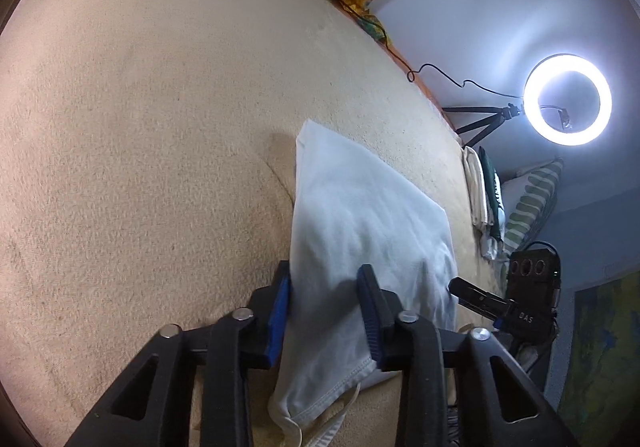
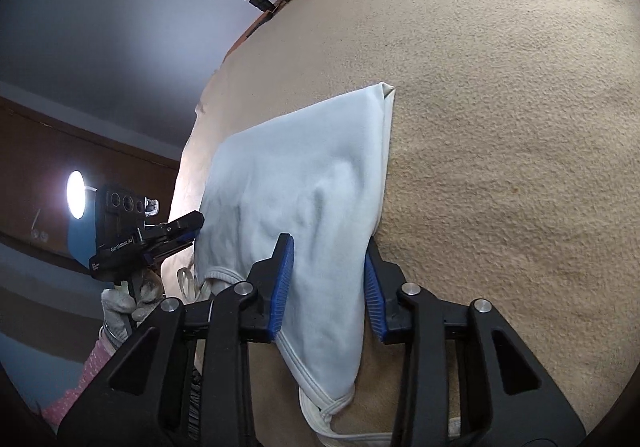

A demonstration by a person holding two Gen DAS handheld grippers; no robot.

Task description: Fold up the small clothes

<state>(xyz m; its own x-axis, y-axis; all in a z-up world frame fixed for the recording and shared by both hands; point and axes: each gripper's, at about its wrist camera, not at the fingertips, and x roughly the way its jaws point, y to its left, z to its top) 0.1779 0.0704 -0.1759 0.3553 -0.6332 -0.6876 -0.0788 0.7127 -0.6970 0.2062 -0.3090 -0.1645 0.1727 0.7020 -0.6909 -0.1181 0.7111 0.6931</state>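
I have a broad beige blanket-covered bed (image 1: 140, 127) filling most of both views, and that is where the work lies. On it, near the edge closest to me, is the white garment (image 1: 360, 215), a small sleeveless top by the look of its bound hems and thin straps. It already reads as a narrow folded panel: its far end lies flat with a clean corner on the bed, and a doubled edge shows along one side in the right wrist view. So I judge at least one lengthwise fold is in, and the crosswise fold is what is left.

Beyond the garment, at the bed's far side, a small stack of folded clothes (image 1: 482, 199) sits against a striped cushion (image 1: 532, 199), which suggests earlier pieces are finished and this one will join them. A lit ring light (image 1: 567, 99) stands on a tripod behind.

The left gripper (image 1: 325, 311) has the near end of the top between its blue pads, but the jaws stand visibly apart around the cloth, so I call them open and straddling it, not pinching. The right gripper (image 2: 329, 279) is the same at the opposite corner: jaws spread with the hem hanging between them, straps dangling below. In the right wrist view the left one looks set against the garment's edge.

Next, as I judge it, both need to close before the near end can be carried over to the far end.
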